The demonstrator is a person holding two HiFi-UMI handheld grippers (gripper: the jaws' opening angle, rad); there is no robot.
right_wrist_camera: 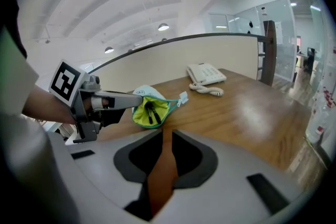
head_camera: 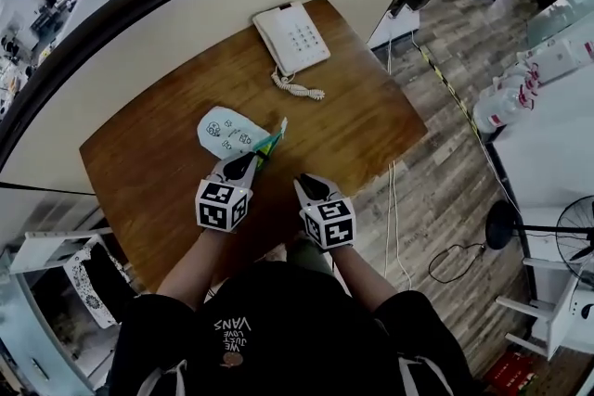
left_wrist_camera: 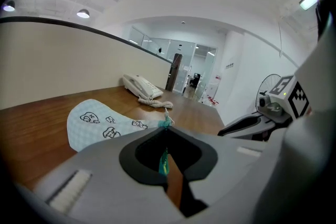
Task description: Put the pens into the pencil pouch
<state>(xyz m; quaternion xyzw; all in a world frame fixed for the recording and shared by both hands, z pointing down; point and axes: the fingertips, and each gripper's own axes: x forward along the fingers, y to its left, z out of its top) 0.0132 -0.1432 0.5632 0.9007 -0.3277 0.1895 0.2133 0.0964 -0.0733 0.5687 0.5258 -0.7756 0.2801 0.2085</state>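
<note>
The pencil pouch (head_camera: 227,133), pale blue with small cartoon prints, lies on the wooden table (head_camera: 371,121). My left gripper (head_camera: 247,164) is shut on the teal zip edge (left_wrist_camera: 164,161) at the pouch's mouth and holds it up. The right gripper view looks into the open mouth (right_wrist_camera: 151,110), where a yellow-green lining and two black pens (right_wrist_camera: 149,113) show inside. My right gripper (head_camera: 311,186) hovers just right of the left one, off the pouch; its jaws stand a narrow gap apart with nothing between them (right_wrist_camera: 163,135).
A white desk phone (head_camera: 291,37) with a coiled cord (head_camera: 299,88) sits at the table's far end. A cream partition (head_camera: 186,23) runs along the table's left and far sides. Wooden floor, cables and a fan (head_camera: 566,236) lie to the right.
</note>
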